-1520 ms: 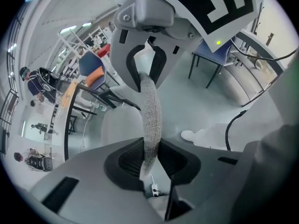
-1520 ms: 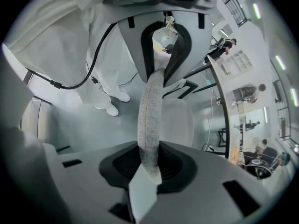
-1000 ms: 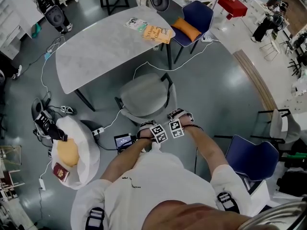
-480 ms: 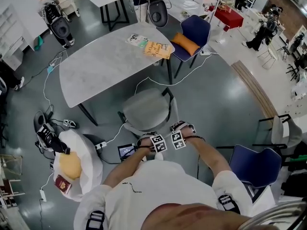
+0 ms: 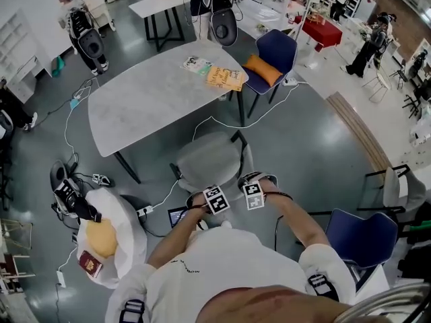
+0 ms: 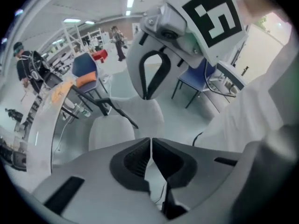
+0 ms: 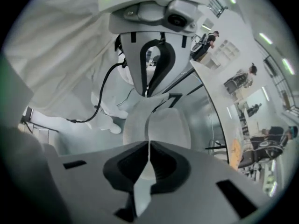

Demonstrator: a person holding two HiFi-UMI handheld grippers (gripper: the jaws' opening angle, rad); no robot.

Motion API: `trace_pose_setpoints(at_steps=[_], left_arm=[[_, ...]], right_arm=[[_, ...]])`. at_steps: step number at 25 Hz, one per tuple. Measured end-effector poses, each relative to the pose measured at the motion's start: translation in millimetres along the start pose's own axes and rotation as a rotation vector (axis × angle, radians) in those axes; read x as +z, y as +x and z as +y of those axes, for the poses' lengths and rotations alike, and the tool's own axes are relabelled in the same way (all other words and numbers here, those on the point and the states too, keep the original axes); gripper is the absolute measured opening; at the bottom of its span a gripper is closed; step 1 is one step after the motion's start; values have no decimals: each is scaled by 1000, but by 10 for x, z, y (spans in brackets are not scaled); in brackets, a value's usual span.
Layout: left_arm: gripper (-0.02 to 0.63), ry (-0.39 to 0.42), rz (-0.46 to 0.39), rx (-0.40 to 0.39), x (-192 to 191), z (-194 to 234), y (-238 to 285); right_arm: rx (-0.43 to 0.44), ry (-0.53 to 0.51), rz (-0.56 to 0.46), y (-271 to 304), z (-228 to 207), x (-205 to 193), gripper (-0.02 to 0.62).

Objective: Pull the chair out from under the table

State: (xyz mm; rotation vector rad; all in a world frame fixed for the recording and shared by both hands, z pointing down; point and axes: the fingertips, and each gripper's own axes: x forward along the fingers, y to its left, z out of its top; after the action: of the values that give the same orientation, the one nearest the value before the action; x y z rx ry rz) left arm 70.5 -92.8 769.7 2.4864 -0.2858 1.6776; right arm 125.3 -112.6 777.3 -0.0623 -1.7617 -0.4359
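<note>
The grey upholstered chair (image 5: 209,159) with black arms stands pulled out from the grey table (image 5: 155,99), its seat fully in view. My left gripper (image 5: 207,199) and right gripper (image 5: 254,190) hang side by side above the chair's back, apart from it. In the left gripper view the left gripper (image 6: 151,141) has just closed, its pads meeting with nothing between them, and the chair (image 6: 112,129) lies below. In the right gripper view the right gripper (image 7: 149,146) has likewise just closed empty over the chair (image 7: 163,122).
Books (image 5: 225,77) lie on the table's far corner. A blue chair with an orange cushion (image 5: 276,46) stands behind the table, another blue chair (image 5: 363,231) at my right. A white bag (image 5: 111,231), a small screen and cables lie on the floor at left. People stand at the back.
Both grippers have lifted up off the chair's back and their jaws have closed. The chair stays out from the table.
</note>
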Motion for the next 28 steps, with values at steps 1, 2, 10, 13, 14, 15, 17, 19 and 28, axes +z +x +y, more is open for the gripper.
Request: trace_pose_setpoints(at_steps=[1, 2, 10, 13, 14, 15, 17, 19, 28], left_arm=[[14, -30, -27, 43, 22, 110, -113], [11, -54, -55, 89, 40, 221, -231], [5, -236, -282, 301, 168, 855, -1197], [5, -292, -384, 351, 261, 995, -1558], [5, -308, -417, 364, 293, 1020, -1668], [5, -321, -445, 379, 321, 1041, -1770], [5, -334, -481, 431, 349, 1109, -1960], [5, -337, -498, 495, 350, 1221, -2134], [5, -378, -657, 586, 527, 1393, -2751]], right_arm=[[-28, 46, -25, -42, -87, 62, 21], [-67, 98, -54, -87, -190, 127, 18], [-385, 508, -336, -744, -1054, 608, 14], [-447, 665, -475, -1096, -1318, 785, 14], [-461, 699, -512, -1197, -1384, 837, 14], [-477, 726, -546, -1289, -1442, 883, 14], [-511, 781, -617, -1459, -1565, 945, 14], [-541, 863, -697, -1612, -1720, 943, 14], [-662, 956, -810, -2237, -2045, 1076, 14]])
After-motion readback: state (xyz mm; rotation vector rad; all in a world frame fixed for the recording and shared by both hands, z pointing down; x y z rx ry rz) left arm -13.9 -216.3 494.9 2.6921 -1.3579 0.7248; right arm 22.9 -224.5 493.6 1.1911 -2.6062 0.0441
